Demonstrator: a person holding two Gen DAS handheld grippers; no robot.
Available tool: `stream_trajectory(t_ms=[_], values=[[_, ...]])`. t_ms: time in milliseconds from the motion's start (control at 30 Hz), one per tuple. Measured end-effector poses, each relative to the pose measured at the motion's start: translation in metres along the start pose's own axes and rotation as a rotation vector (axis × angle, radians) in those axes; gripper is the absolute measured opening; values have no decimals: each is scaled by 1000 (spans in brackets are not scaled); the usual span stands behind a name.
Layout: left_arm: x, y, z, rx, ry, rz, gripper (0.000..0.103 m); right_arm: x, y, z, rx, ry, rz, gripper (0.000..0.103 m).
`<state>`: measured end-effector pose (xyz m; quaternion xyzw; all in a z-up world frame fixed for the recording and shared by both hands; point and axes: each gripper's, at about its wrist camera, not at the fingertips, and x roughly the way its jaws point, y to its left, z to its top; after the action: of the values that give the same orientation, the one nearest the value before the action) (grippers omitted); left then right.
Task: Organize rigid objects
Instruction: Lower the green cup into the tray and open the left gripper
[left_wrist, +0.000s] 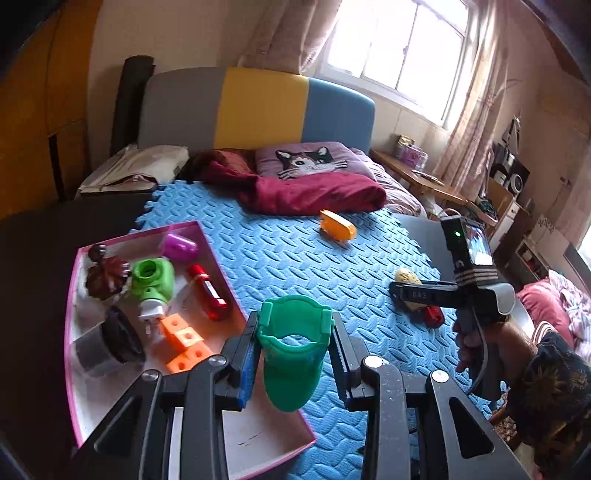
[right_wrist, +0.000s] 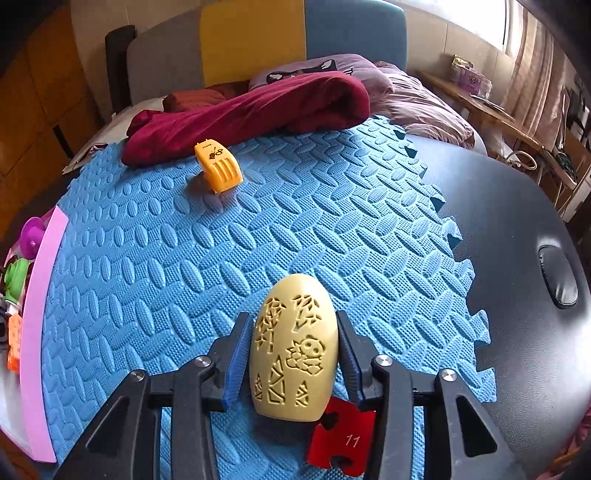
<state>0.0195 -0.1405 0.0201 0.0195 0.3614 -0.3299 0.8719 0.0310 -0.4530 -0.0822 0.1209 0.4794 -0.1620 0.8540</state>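
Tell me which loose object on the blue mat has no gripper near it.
The orange plastic piece, lying alone near the maroon blanket. The cream egg-shaped object sits between the right gripper fingers.

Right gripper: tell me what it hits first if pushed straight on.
The right gripper already straddles the yellow carved egg, so that likely comes first; beyond lies blue foam mat.

Left gripper (left_wrist: 293, 354): black angular linkage arms joined by round silver screw heads, with ridged blue pads (left_wrist: 246, 365) fitted on the inner faces of both fingers. Right gripper (right_wrist: 293, 360): matching black arms, silver screws and blue pads. Seen from the left wrist, the right unit carries a black camera block (left_wrist: 468, 245) with a lit green dot, striped banding, a grey handle and a thin cable. A dark patterned sleeve (left_wrist: 554, 376) is worn.
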Motion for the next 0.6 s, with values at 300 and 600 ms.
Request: stream_trajectory(t_ms=[300, 600], values=[[-25, 51, -6, -90, -29, 107, 35, -3, 7, -2, -53, -17, -20, 44], [-59, 114, -30, -205, -32, 240, 35, -5, 10, -4, -73, -29, -35, 43]])
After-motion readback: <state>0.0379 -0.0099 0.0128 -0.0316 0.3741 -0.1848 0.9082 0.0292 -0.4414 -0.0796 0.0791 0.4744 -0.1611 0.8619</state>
